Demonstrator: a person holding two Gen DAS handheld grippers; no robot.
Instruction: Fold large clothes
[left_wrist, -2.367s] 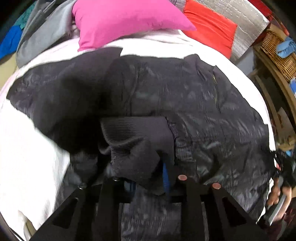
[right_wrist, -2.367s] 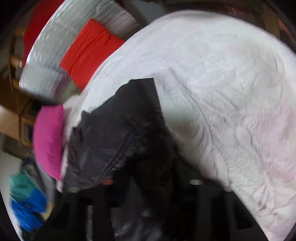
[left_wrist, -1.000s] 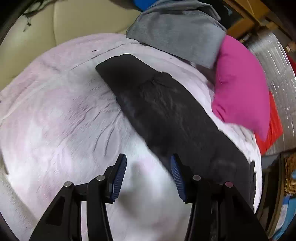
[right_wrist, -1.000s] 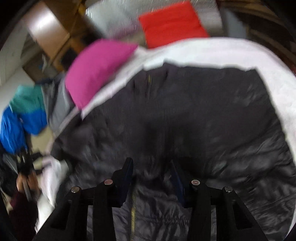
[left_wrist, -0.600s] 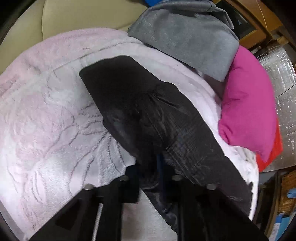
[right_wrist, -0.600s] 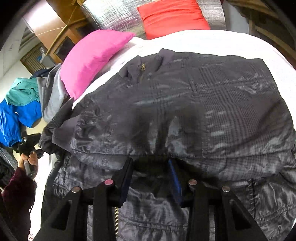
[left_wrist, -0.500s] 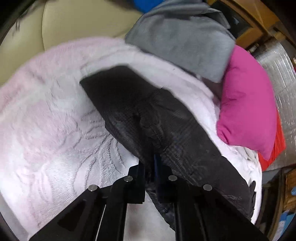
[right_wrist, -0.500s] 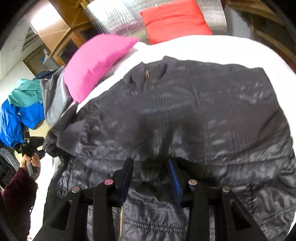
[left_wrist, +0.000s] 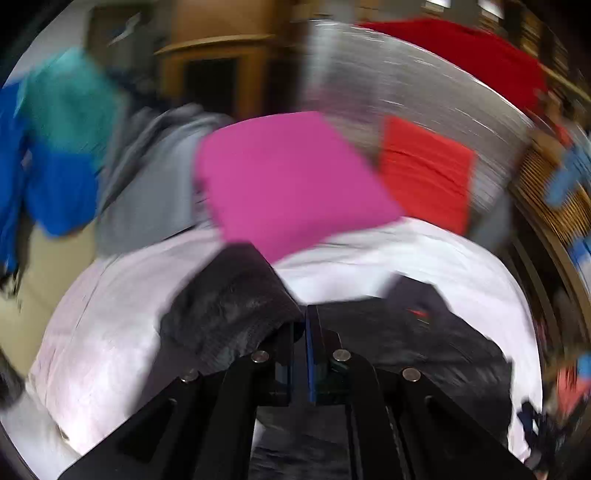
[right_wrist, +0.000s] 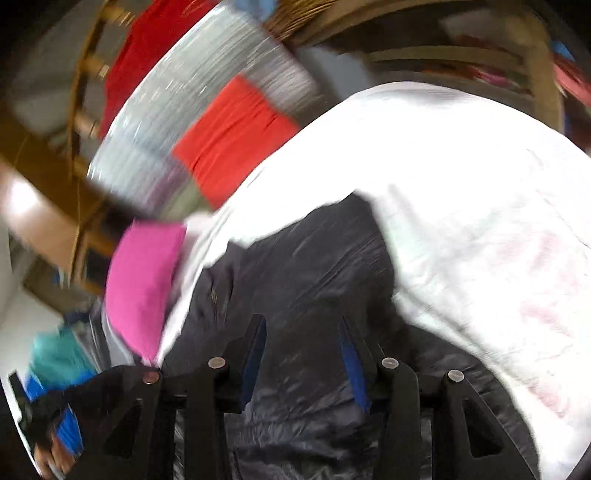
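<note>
A large black quilted jacket (right_wrist: 314, 266) lies on the bed's white-pink blanket (right_wrist: 461, 184). My left gripper (left_wrist: 304, 317) is shut on the jacket's sleeve (left_wrist: 229, 310), which hangs bunched to the left of the jaws, raised off the blanket (left_wrist: 110, 332). The rest of the jacket (left_wrist: 424, 332) spreads to the right. My right gripper (right_wrist: 303, 332) hovers over the jacket's body. Its jaws are opening, the blue pads (right_wrist: 255, 347) show bare, and the fabric lies below and between them, not pinched. Both views are blurred by motion.
A pink pillow (left_wrist: 288, 177) and a red cushion (left_wrist: 424, 173) lie at the head of the bed against a silver foil mat (left_wrist: 406, 81). A grey garment (left_wrist: 147, 184) and a blue-teal one (left_wrist: 55, 147) hang at left. Wooden furniture and a wicker shelf (left_wrist: 546, 206) stand at right.
My left gripper shut on the sleeve, then swung up and across with it, rolling as it went. My right gripper let go of the jacket fold and rolled toward the bed's right side.
</note>
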